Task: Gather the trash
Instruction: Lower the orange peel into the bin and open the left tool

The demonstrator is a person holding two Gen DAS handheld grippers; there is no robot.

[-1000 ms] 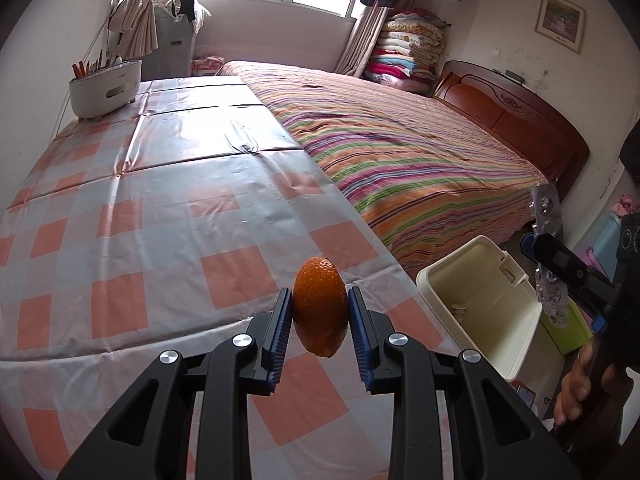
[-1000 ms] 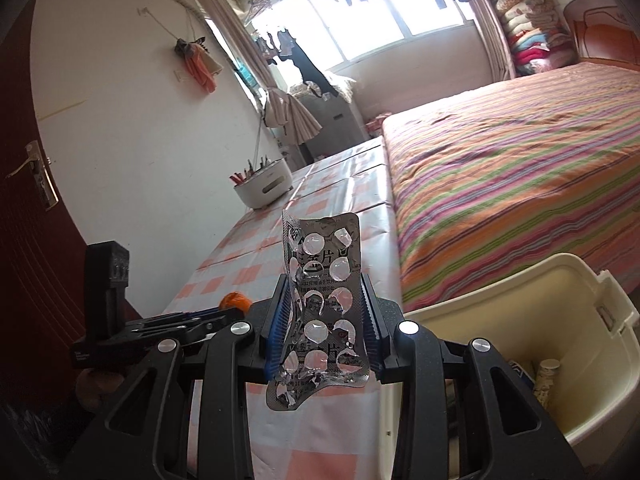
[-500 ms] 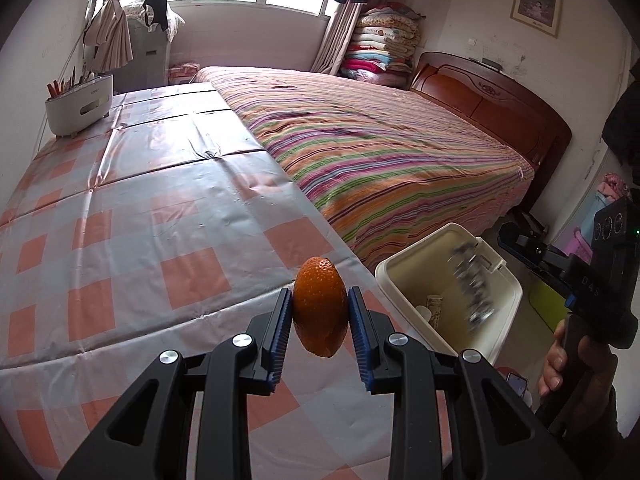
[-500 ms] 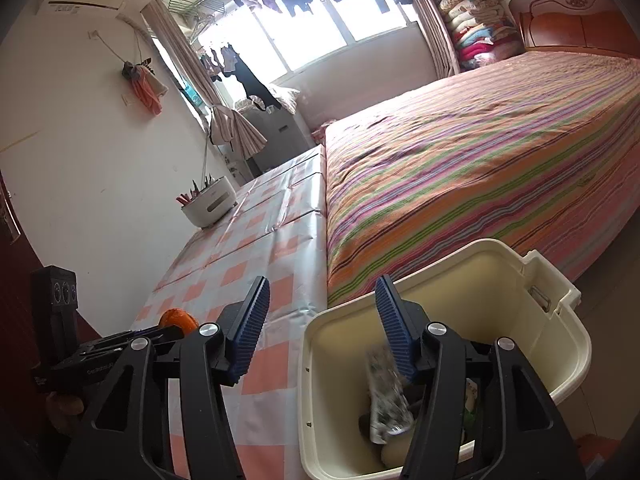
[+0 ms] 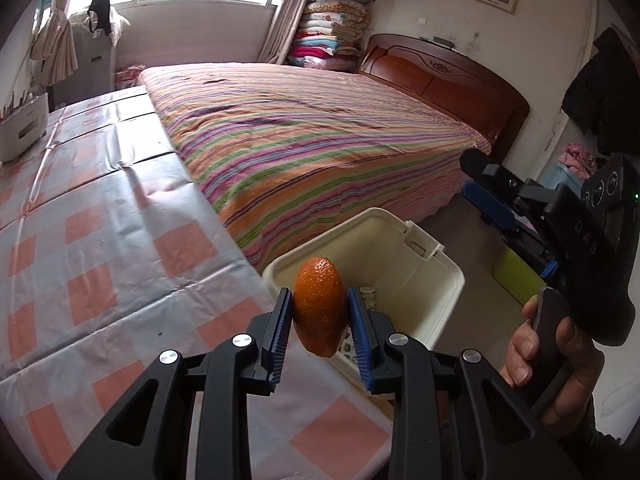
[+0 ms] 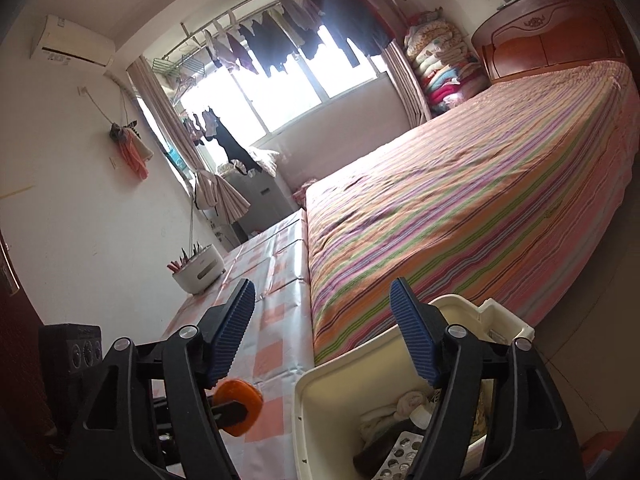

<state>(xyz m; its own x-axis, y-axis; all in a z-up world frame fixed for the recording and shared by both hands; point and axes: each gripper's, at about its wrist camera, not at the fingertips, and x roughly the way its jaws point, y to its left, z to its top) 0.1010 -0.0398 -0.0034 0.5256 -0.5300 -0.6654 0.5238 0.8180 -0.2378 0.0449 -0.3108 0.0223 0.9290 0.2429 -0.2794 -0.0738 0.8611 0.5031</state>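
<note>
Left wrist view: left gripper (image 5: pixel 320 326) clamped on orange peel (image 5: pixel 319 305), blue pads pressed to both sides of it, peel upright and clear of the table (image 5: pixel 100 248). Held at the table's near right corner, in line with the bin's (image 5: pixel 444 276) near rim. Bin cream, lidless, standing on the floor just beside the table's right edge, between table and bed (image 5: pixel 320 136). Some trash visible inside, partly hidden by peel and fingers. Right gripper (image 5: pixel 486 186) seen at right edge of view, gripped by a hand (image 5: pixel 556 356), past the bin's far side. Right wrist view: right gripper (image 6: pixel 322 336) with fingers wide apart, just been opening, nothing between the pads. Bin (image 6: pixel 320 384) below and ahead of the right finger; blister pack (image 6: pixel 396 458) lying inside on a dark item, beside pale crumpled trash. Peel (image 6: pixel 239 400) low at left, pinched in the left gripper's (image 6: pixel 230 410) tips over the checked tablecloth. White caddy (image 6: pixel 199 270) at the table's far left edge.
</note>
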